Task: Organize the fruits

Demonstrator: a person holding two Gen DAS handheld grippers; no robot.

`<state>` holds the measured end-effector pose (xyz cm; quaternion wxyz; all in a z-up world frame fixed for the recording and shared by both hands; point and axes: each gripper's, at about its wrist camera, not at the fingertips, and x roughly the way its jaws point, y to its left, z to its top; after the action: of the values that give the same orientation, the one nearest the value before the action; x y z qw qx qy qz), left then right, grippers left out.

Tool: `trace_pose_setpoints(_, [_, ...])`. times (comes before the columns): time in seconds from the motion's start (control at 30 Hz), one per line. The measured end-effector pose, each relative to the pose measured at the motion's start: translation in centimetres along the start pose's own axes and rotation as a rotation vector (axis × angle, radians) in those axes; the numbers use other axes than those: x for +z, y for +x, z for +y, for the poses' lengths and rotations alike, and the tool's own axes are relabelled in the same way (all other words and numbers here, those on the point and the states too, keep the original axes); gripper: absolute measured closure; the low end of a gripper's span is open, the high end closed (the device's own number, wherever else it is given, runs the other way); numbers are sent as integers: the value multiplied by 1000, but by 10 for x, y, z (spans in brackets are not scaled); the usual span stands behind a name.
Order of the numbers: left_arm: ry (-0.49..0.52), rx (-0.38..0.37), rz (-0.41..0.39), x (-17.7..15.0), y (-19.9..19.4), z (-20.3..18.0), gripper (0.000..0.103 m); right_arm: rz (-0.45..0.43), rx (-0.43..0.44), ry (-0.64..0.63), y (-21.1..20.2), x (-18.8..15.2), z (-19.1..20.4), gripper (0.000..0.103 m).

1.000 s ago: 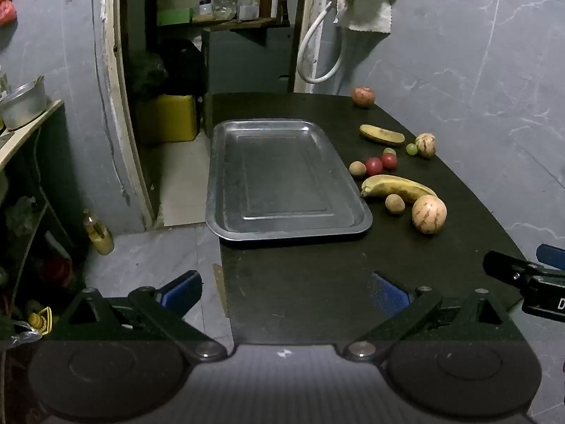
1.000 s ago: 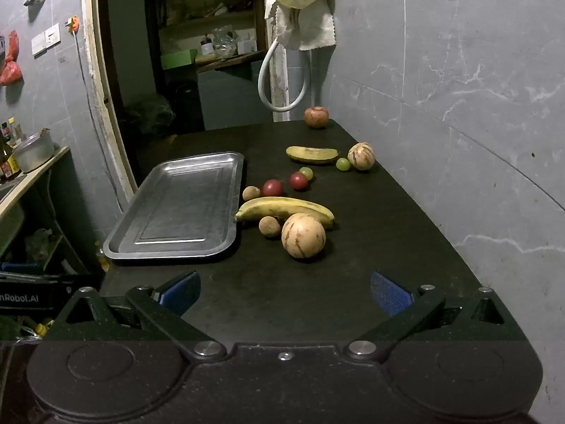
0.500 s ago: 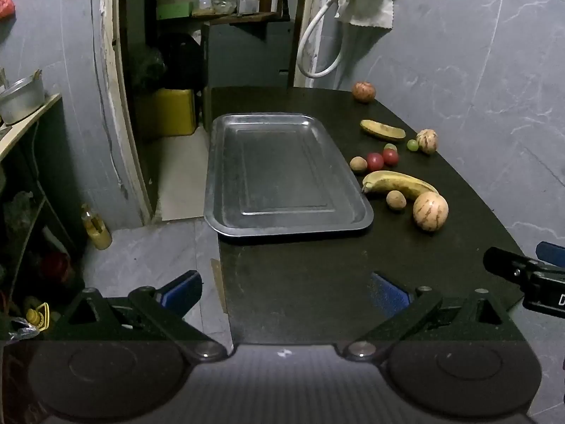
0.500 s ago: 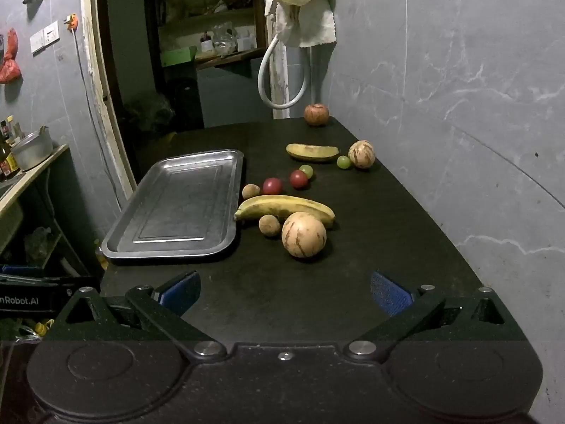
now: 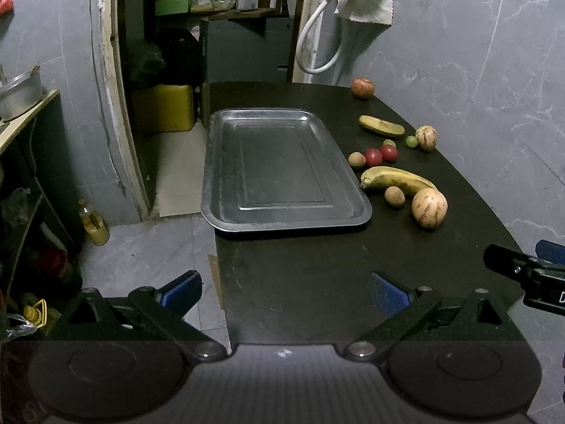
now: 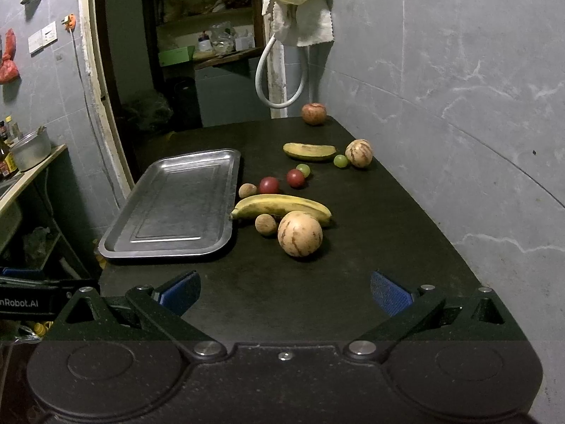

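Right gripper: right gripper [image 6: 285,291] spread wide, blue pads apart, nothing between them, hovering over the near end of the dark tabletop [image 6: 370,265].
Left gripper: left gripper [image 5: 285,291] likewise wide apart and empty, over the table's near left edge.
Nearest fruit: round tan striped melon [image 6: 299,234] lies straight ahead of the right gripper, a touch right of its centreline; from the left gripper it sits ahead and well to the right.
Nearer arm: judged the right one.
Long axis: long yellow banana [image 6: 282,206] lies crosswise to the right gripper's fingers, touching or just behind the melon; small brown round fruit [image 6: 265,224] just left of the melon.
Destination: rectangular steel tray [image 6: 148,243], bare, ahead-left of the right gripper, straight ahead of the left.
Other fruit: further ahead and loose on the table, none in the tray.
Writing: "nRobot.AI" in white on the black body of the other gripper at the left edge of the right wrist view; a cut-off "D" in the left wrist view.
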<state>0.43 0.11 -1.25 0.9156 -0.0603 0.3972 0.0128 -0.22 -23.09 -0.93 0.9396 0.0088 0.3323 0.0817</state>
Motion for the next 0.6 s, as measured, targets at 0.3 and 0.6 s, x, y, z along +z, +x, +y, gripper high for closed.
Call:
trace_pose_setpoints(0.3, [-1, -4, 12, 1, 0, -3, 1, 1, 0, 0, 0, 0, -3, 1])
trace_pose_setpoints(0.6, [-3, -5, 24, 2, -1, -5, 1, 3, -1, 3, 0, -1, -8, 1])
